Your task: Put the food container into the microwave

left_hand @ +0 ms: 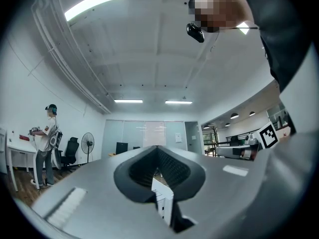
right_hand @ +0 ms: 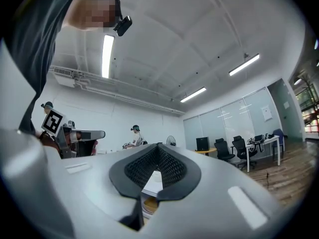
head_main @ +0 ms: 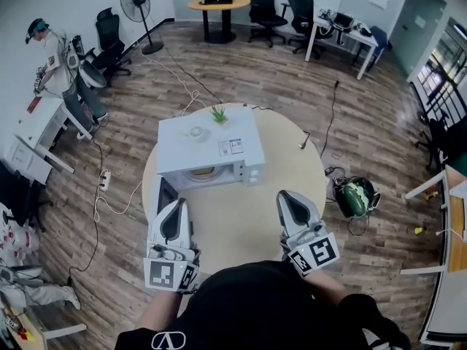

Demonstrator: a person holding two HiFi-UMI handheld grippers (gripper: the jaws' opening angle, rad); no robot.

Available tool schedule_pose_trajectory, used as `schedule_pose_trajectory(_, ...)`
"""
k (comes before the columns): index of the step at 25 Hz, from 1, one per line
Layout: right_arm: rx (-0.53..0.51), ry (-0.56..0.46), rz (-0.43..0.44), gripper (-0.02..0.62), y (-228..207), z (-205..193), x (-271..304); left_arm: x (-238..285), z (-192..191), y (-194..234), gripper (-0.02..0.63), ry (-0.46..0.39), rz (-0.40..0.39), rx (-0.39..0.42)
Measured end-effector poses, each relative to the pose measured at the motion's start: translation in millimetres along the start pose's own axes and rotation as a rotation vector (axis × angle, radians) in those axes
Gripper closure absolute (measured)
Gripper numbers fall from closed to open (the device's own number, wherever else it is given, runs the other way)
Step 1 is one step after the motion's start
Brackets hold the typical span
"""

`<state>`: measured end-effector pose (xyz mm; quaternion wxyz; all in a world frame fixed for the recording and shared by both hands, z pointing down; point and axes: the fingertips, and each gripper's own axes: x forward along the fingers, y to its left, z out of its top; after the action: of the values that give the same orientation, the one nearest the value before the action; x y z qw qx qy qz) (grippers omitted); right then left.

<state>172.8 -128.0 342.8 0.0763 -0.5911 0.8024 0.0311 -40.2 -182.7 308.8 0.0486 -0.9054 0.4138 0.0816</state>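
Observation:
A white microwave point(head_main: 211, 148) stands on the round beige table point(head_main: 241, 217) with its door point(head_main: 166, 193) swung open to the left. Inside the cavity sits a tan food container point(head_main: 203, 173), also glimpsed under the jaws in the right gripper view point(right_hand: 149, 203). My left gripper point(head_main: 177, 202) hovers at the table's front left, just in front of the open door, shut and holding nothing. My right gripper point(head_main: 287, 195) is at the front right, also shut and holding nothing. Both point upward toward the microwave, with the tips meeting in the left gripper view point(left_hand: 157, 147) and the right gripper view point(right_hand: 158, 146).
A small green plant point(head_main: 218, 113) and a white round item point(head_main: 195, 132) rest on the microwave's top. Cables trail over the wood floor. A person point(head_main: 62, 64) stands at a desk far left. A green bag point(head_main: 355, 197) lies right of the table.

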Motion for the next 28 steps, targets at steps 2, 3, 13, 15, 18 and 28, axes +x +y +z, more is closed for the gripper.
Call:
schedule_pose_trajectory(2,-0.003,0.002,-0.004,0.586,-0.5,-2.2,-0.8,1.4,0.4,0.1,0.606,-0.005,0.003,-0.003)
schedule_pose_trajectory(3,-0.003,0.006,-0.009,0.586,-1.6,-4.4,-0.9,2.5,0.1,0.4,0.606,-0.006,0.004,-0.007)
schedule_pose_trajectory(13,-0.033,0.019,-0.04,0.588,-7.9,-10.5,-0.3,5.2,-4.4,4.4,0.606,0.002,0.015,-0.021)
schedule_pose_trajectory(15,-0.033,0.015,-0.042,0.588,-8.3,-9.5,0.5,5.6,-4.3,4.3,0.606,0.001,0.015,-0.022)
schedule_pose_trajectory(18,-0.038,0.017,-0.038,0.588,-7.1,-11.0,1.1,6.1,-6.2,4.6,0.606,0.002,0.015,-0.025)
schedule_pose_trajectory(28,-0.042,0.032,-0.047,0.588,-5.6,-13.7,-1.8,7.8,-7.0,1.5,0.606,0.007,0.0,-0.035)
